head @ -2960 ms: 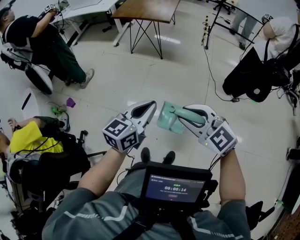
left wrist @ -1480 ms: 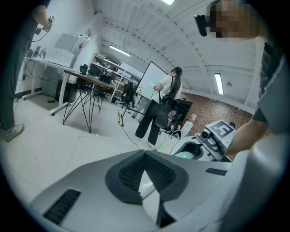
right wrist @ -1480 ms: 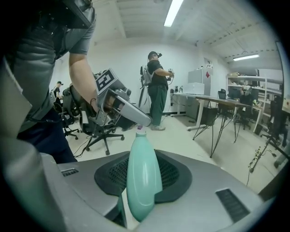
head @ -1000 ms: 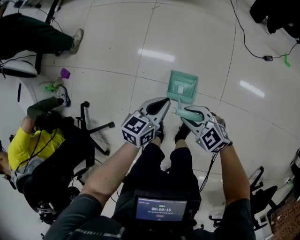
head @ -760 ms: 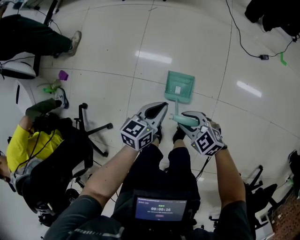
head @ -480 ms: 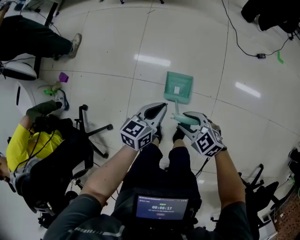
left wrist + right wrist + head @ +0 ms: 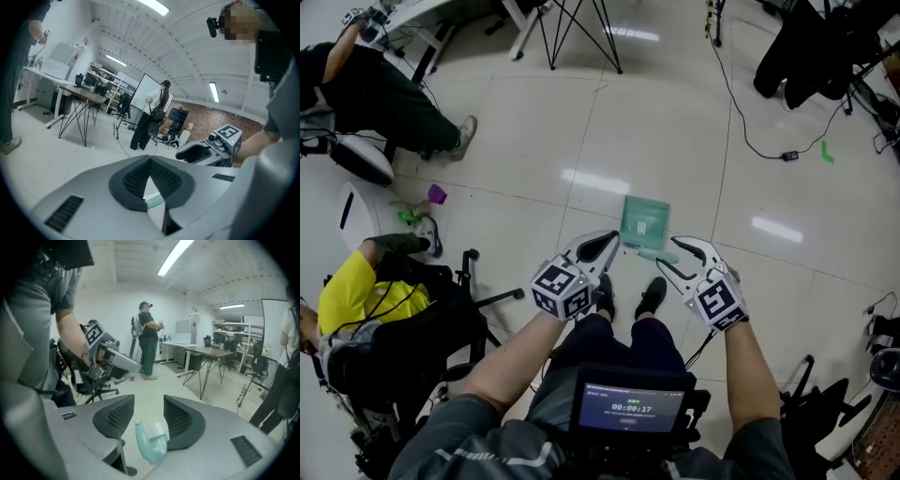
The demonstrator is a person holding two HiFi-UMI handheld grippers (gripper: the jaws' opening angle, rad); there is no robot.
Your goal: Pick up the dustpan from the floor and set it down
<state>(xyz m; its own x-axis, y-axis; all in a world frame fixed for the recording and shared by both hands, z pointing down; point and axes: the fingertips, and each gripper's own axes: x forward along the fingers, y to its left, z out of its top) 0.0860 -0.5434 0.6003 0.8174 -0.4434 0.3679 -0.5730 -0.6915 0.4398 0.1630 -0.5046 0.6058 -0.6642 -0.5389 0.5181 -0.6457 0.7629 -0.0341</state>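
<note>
The pale green dustpan (image 7: 644,223) lies flat on the white tiled floor, its handle pointing back toward the person's feet. My right gripper (image 7: 667,252) hovers over the handle's end. Its jaws have just been opening and now stand apart. In the right gripper view the green handle (image 7: 150,442) shows through the gap of the right gripper (image 7: 149,404), and neither pad touches it. My left gripper (image 7: 613,238) hangs just left of the handle with its tips together. The left gripper (image 7: 150,160) is shut on nothing, and a sliver of the dustpan (image 7: 154,201) shows behind its pads.
A person in yellow (image 7: 358,289) sits at the left beside an office chair base (image 7: 483,278). A small purple thing (image 7: 438,194) lies on the floor there. Table legs (image 7: 577,33) stand far ahead, and a black cable (image 7: 748,141) crosses the floor at the upper right.
The right jaws have come off the dustpan handle and spread. Both grippers and the head have risen, so the dustpan looks smaller and stays on the floor.
</note>
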